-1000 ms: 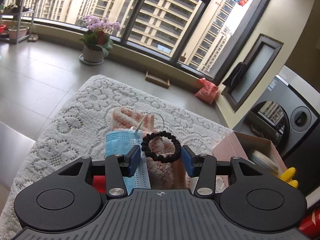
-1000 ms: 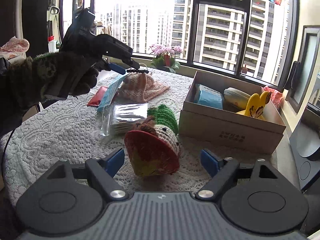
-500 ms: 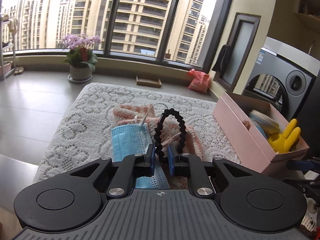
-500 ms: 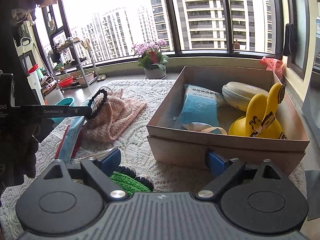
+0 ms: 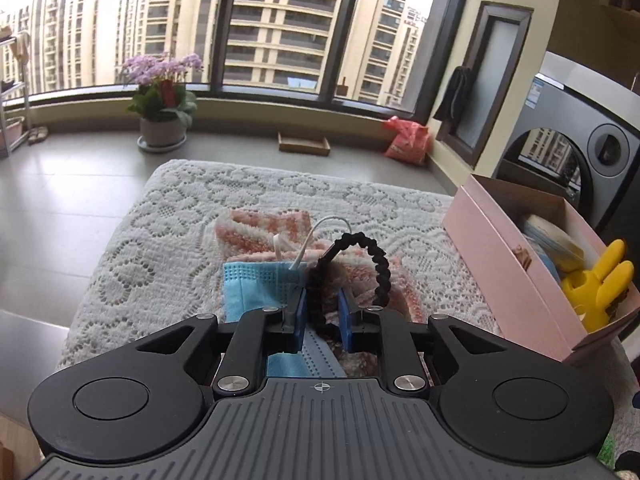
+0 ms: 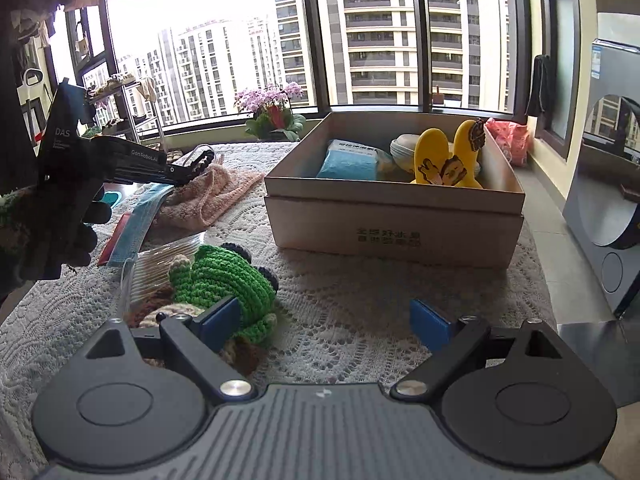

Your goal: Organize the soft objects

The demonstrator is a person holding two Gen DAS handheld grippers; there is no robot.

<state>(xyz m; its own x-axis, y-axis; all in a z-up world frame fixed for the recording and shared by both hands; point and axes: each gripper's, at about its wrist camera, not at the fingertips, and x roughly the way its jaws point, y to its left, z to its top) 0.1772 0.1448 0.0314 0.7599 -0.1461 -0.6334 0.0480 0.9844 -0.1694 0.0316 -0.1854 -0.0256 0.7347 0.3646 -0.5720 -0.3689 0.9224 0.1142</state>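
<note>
My left gripper (image 5: 322, 314) is shut on a black hair scrunchie (image 5: 378, 264) and holds it above a pink knitted cloth (image 5: 264, 226) and a blue face mask (image 5: 252, 286). In the right wrist view the left gripper (image 6: 188, 170) shows at the left with the scrunchie (image 6: 202, 158) over the cloth (image 6: 208, 196). My right gripper (image 6: 324, 322) is open and empty, low over the lace table cover. A green crocheted toy (image 6: 224, 280) lies by its left finger. The open cardboard box (image 6: 394, 220) stands ahead.
The box (image 5: 516, 272) holds a yellow rubber glove (image 6: 444, 160), a blue pack (image 6: 352, 160) and a round pale item. A clear plastic bag (image 6: 168, 256) and a red item (image 6: 116, 236) lie left of the toy. A washing machine (image 6: 608, 184) stands at the right.
The left gripper still holds the scrunchie, which has tipped from upright toward the right. The right gripper has pulled back and swung left, so the green toy is in view again.
</note>
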